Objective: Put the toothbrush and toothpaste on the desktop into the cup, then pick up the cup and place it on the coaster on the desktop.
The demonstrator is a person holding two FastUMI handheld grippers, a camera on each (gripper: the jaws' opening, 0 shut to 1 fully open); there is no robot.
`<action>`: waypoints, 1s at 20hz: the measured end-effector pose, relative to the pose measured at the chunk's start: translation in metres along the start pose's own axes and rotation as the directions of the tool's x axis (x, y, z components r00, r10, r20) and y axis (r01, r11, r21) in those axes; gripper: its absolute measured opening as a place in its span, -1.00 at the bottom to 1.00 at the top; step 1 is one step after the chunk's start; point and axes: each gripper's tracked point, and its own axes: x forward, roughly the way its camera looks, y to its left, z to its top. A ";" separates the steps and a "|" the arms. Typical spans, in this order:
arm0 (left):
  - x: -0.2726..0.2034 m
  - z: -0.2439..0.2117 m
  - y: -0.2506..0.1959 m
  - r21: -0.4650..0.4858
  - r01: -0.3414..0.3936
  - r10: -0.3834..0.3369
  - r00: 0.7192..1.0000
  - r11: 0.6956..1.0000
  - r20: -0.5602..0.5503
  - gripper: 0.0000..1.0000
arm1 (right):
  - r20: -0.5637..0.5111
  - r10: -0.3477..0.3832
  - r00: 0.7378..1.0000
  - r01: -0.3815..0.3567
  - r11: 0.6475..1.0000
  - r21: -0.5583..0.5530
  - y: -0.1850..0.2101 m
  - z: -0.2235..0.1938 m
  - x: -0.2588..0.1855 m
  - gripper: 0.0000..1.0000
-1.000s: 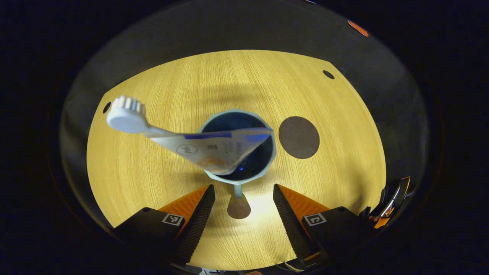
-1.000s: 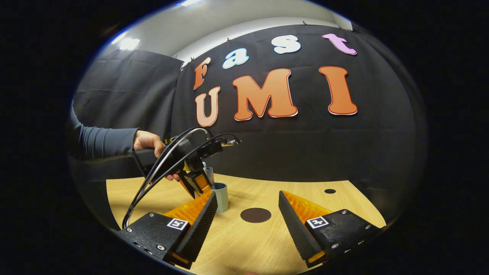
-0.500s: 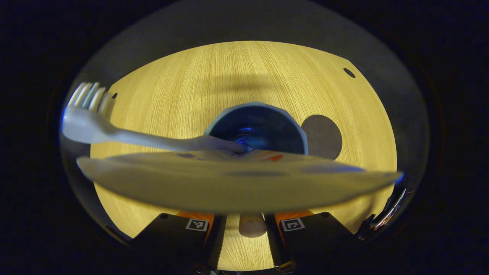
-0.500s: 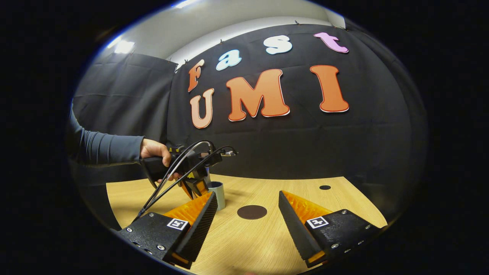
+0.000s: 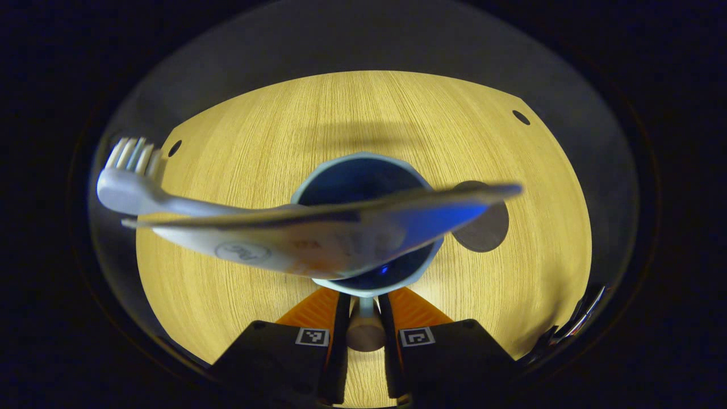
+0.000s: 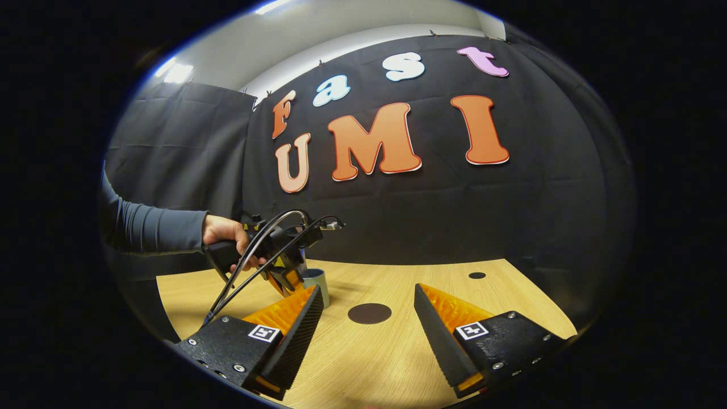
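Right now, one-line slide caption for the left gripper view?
Left gripper closed on the handle of the pale blue cup holding white toothbrush and toothpaste tube, beside the round brown coaster.

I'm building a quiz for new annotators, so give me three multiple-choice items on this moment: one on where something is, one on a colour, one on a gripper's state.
1. Where is the coaster?
A. Under the cup
B. On the desktop beside the cup
C. Between the right gripper's fingers

2. What colour is the toothbrush head?
A. White
B. Red
C. Black

3. How do the left gripper's fingers stand?
A. Wide apart over bare wood
C. Drawn close either side of the cup's handle
B. Clamped on the toothbrush head

Key:
1 B: the dark round coaster lies flat on the desktop, clear of the cup.
2 A: the toothbrush has a white head leaning out past the cup's rim, with the toothpaste beside it.
3 C: the left gripper has its fingers near together around the handle; the right gripper stands open.
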 end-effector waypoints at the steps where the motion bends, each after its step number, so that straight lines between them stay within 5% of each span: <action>1: 0.002 0.011 -0.002 0.002 0.005 -0.005 1.000 1.000 0.009 -0.38 | 0.006 -0.003 1.000 0.003 1.000 0.005 -0.002 0.001 -0.001 0.94; 7: 0.021 0.095 -0.020 0.066 0.010 -0.013 0.998 0.998 0.055 -0.38 | 0.021 -0.040 0.999 0.040 0.999 0.030 -0.017 0.007 -0.006 0.94; 8: -0.008 0.075 -0.067 0.077 0.015 -0.019 0.998 0.997 0.062 -0.38 | 0.018 -0.049 0.999 0.048 0.998 0.027 -0.020 0.007 -0.007 0.93; 13: 0.001 0.104 -0.126 0.132 0.034 -0.045 0.996 0.991 0.077 -0.38 | 0.011 -0.091 0.996 0.091 0.995 0.033 -0.035 0.006 -0.013 0.93; 15: 0.035 0.106 -0.052 0.139 0.051 -0.062 0.996 0.989 0.071 -0.38 | 0.012 -0.100 0.995 0.100 0.995 0.031 -0.039 0.006 -0.015 0.93; 20: 0.042 0.122 -0.120 0.176 0.053 -0.066 0.996 0.983 0.065 -0.38 | 0.005 -0.123 0.992 0.123 0.992 0.011 -0.049 0.004 -0.020 0.93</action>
